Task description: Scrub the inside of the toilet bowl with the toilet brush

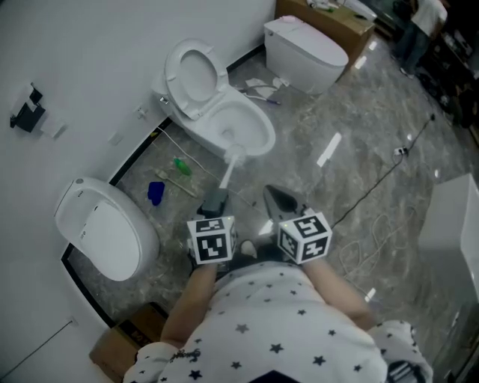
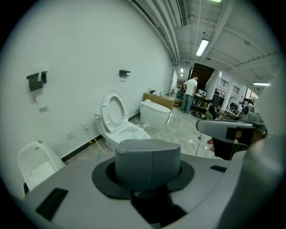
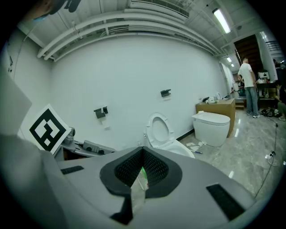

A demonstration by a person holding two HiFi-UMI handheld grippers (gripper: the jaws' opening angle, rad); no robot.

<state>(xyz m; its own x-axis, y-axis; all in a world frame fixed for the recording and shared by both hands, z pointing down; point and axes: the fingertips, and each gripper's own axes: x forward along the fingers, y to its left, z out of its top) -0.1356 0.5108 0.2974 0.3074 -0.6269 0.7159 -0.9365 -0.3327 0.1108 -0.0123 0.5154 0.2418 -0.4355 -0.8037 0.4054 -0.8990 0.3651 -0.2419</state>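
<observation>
A white toilet (image 1: 239, 123) stands open against the wall, lid up; it also shows in the left gripper view (image 2: 117, 129) and the right gripper view (image 3: 161, 134). The toilet brush (image 1: 228, 168) has a white shaft that reaches from my left gripper (image 1: 215, 199) to the bowl's near rim. Its head is at the rim or just inside; I cannot tell which. The left gripper (image 2: 147, 192) is shut on the brush's grey handle end (image 2: 147, 161). My right gripper (image 1: 279, 199) hovers beside it, shut and empty (image 3: 142, 172).
A second toilet (image 1: 307, 48) and a cardboard box (image 1: 333, 21) stand at the back right. A third toilet (image 1: 105, 228) sits at the left. A green item (image 1: 182, 166) and a blue one (image 1: 156, 193) lie on the floor. A cable (image 1: 374, 187) runs to the right.
</observation>
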